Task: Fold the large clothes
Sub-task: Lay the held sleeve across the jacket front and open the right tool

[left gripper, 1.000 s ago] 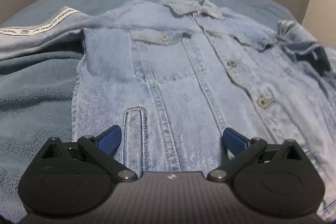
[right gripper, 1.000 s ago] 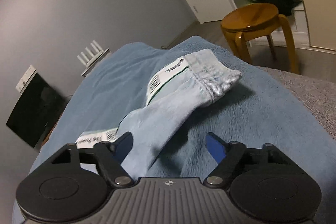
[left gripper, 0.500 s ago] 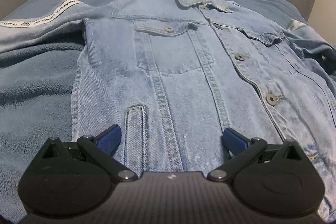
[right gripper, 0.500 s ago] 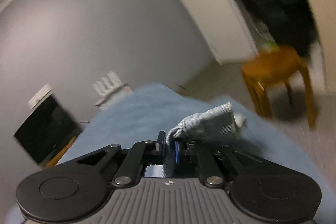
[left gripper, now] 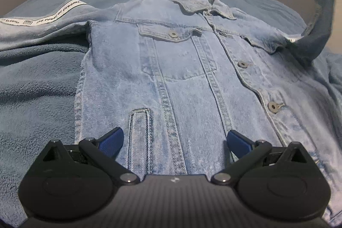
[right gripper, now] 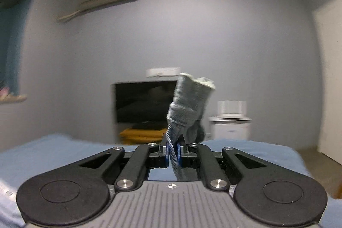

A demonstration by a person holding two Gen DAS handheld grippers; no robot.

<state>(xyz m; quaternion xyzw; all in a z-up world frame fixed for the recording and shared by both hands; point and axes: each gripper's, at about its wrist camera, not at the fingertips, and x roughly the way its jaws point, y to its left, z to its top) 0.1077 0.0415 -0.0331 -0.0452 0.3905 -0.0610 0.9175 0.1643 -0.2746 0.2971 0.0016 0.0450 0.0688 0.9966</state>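
Item: denim jacket (left gripper: 171, 78), laid front up and buttoned on the bed (left gripper: 38, 82), collar toward the far edge, hem at the near edge; flat so it can be folded in panels

Left sleeve (left gripper: 42, 20): spread out toward the bed's left edge, its printed white tape showing; not yet folded

Right sleeve (right gripper: 190, 104): cuff end pinched in the right tool (right gripper: 173, 152), whose jaws are clamped tight on the bunched denim; the cuff stands up in the air above the bed. In the left view the same sleeve rises as a dark blurred band at the bed's right edge. Judged purpose: lifted clear so it can be carried across the chest for the first fold

Left tool (left gripper: 174, 140): jaws wide, nothing between them, poised over the hem near a welt pocket (left gripper: 139, 134); likely waiting to steady the body or take the hem

Background: dark screen (right gripper: 145, 102), white cabinet (right gripper: 230, 127), grey wall
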